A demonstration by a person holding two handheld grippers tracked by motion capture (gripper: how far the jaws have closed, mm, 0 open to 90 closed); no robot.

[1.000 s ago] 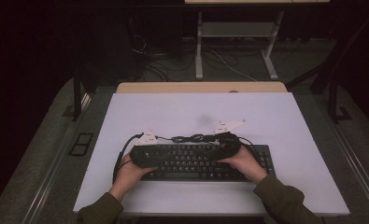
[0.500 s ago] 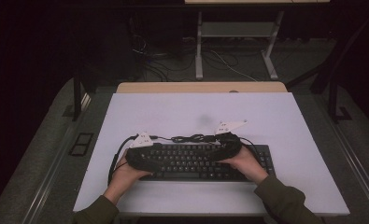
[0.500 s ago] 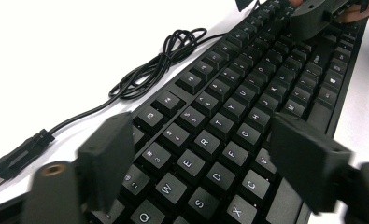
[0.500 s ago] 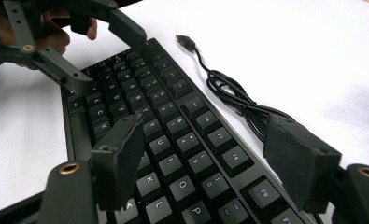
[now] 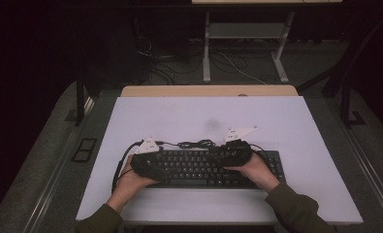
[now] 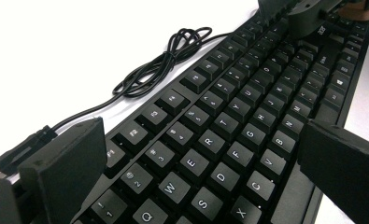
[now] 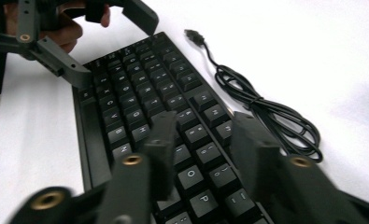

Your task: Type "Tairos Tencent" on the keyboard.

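Your left gripper (image 6: 201,158) sits low over the keyboard (image 5: 199,167), at its left end; its jaws have just been opening and now stand wide, astride the keys with nothing gripped. Your right gripper (image 7: 198,149) hangs over the keys toward the right end; its jaws have just been closing, now narrow with nothing clamped between them. The keyboard lies flat near your edge of the table (image 5: 286,121). Just beyond it, its cable (image 5: 196,143) lies bundled.
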